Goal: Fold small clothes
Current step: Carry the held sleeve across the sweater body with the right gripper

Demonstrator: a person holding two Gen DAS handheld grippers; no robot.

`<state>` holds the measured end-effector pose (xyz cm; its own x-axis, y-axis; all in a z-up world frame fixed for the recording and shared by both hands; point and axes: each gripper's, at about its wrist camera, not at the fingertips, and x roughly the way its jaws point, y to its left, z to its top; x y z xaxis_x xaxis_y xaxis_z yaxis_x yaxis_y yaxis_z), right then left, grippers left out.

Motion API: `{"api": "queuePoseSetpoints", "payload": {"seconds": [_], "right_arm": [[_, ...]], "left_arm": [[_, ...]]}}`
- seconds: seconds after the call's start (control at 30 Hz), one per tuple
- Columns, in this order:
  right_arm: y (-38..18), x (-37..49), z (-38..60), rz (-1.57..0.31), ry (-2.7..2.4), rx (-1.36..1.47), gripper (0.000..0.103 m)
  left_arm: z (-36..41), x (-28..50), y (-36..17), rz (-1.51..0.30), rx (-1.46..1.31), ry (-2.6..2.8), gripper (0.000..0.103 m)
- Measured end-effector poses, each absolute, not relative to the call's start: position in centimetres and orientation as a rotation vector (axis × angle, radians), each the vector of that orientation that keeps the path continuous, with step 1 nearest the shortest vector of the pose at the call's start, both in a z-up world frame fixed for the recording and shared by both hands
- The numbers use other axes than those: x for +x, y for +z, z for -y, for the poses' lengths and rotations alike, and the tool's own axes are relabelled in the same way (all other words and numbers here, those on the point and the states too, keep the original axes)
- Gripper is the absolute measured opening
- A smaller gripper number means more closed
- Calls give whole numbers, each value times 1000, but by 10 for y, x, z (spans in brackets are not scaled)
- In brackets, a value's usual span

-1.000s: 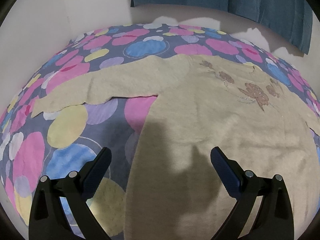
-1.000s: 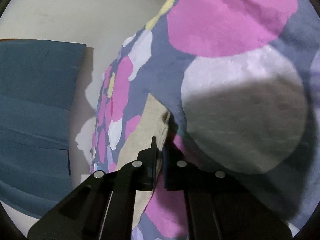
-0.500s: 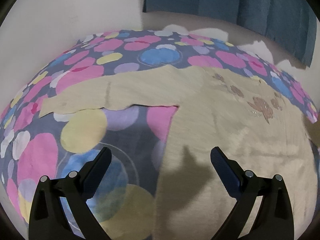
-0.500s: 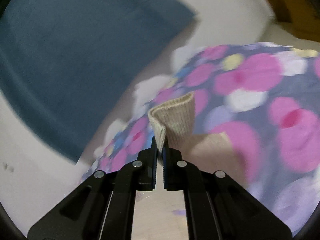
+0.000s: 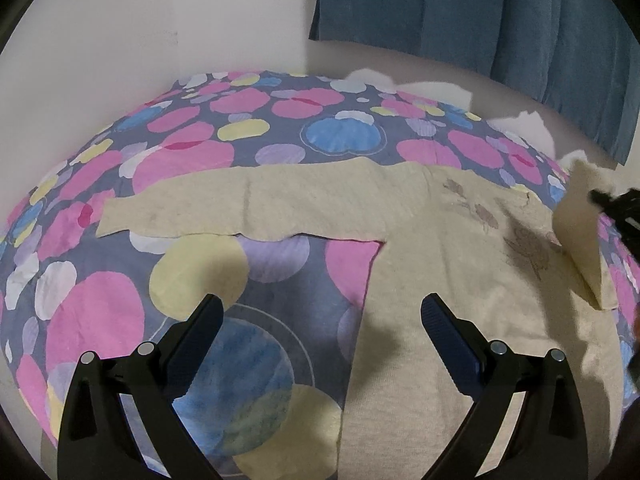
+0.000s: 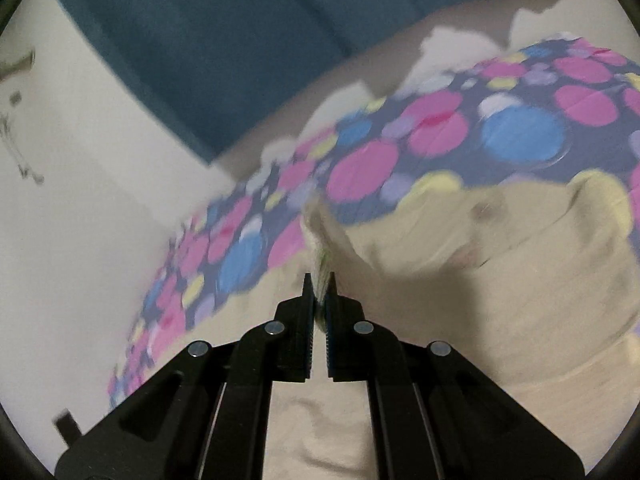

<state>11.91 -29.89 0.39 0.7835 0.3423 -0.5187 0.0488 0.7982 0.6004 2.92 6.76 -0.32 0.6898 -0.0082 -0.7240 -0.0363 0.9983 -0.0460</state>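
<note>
A cream knit sweater [image 5: 460, 280], marked with a faded brown butterfly motif on the chest, is spread flat on the bed [image 5: 248, 128]. One sleeve is extended toward the bed's left edge. The other sleeve [image 5: 580, 232], flat a second ago, is now lifted off the bed's right edge, its cuff clamped in the shut right hand-held gripper [image 6: 319, 292]. The left hand-held gripper [image 5: 320, 320] is held wide open and empty above the hem.
</note>
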Motion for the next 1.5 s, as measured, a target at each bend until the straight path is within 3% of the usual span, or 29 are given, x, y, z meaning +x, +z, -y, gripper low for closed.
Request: {"api": "queuePoseSetpoints", "payload": {"seconds": [0.5, 1.5], "right_arm": [[-43, 131, 212, -813, 209, 447, 4], [-75, 125, 162, -965, 370, 202, 5]], "left_arm": [[-66, 29, -5, -822, -54, 10, 99], [-59, 32, -23, -863, -32, -2, 99]]}}
